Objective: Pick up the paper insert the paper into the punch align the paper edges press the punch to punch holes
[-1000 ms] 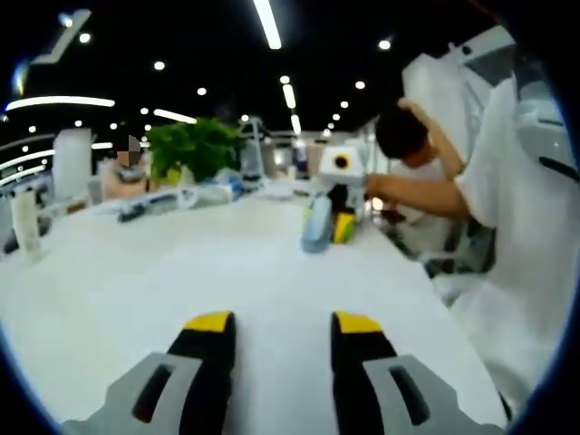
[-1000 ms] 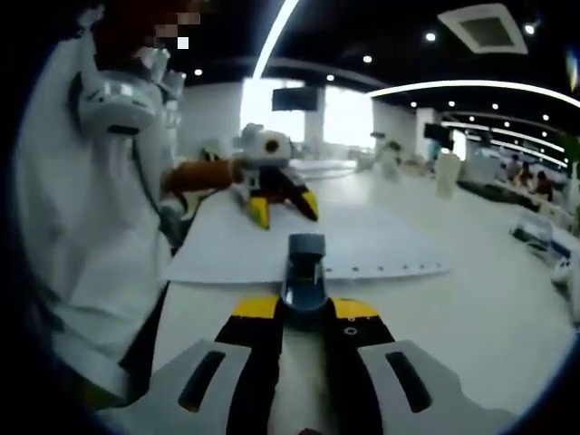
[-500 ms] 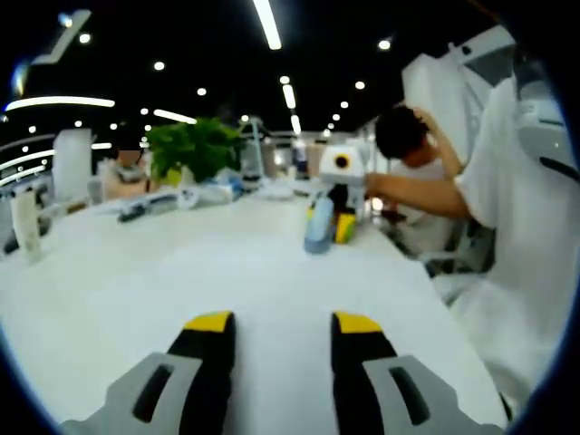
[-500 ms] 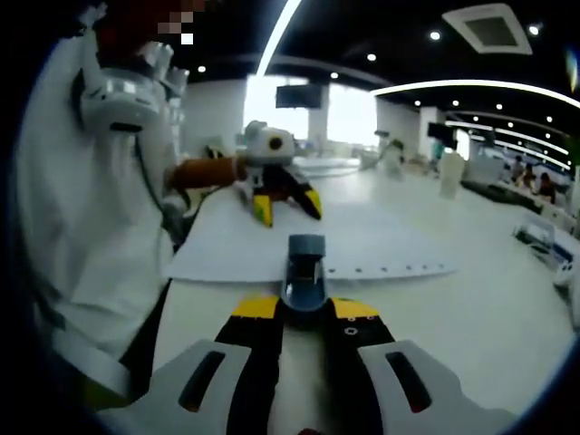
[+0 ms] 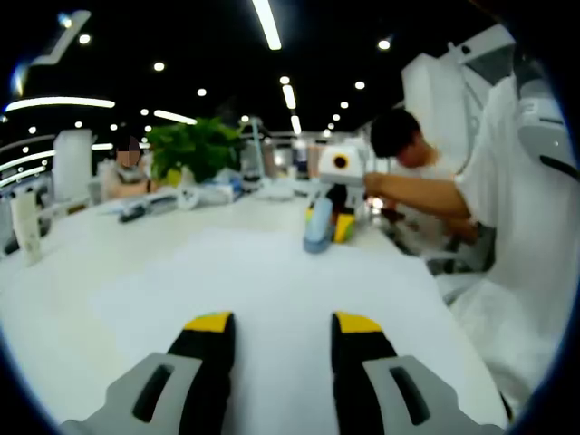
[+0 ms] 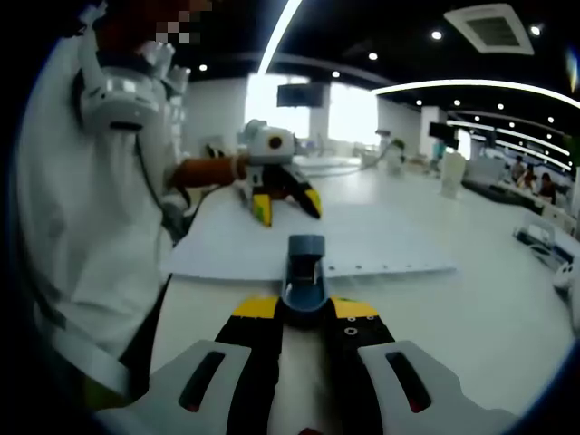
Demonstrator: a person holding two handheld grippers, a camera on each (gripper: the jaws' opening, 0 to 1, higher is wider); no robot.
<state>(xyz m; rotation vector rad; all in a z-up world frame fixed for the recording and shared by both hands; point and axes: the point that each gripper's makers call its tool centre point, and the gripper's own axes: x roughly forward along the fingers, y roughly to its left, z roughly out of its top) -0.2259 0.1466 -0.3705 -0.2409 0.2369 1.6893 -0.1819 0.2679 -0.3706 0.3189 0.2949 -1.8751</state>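
Across the white table (image 5: 109,272) from the left gripper (image 5: 279,328) stand a green plant (image 5: 190,149) and some clutter along the far edge; a person in white (image 5: 517,227) sits at the right. The left gripper's jaws are spread wide over the paper (image 5: 272,281), holding nothing. In the right gripper view the right gripper (image 6: 304,313) is clamped on the blue-grey punch (image 6: 304,267), which sits at the paper's near, hole-lined edge (image 6: 390,269). The left gripper (image 6: 285,201) rests far across the sheet. Bare tabletop lies open to the right.
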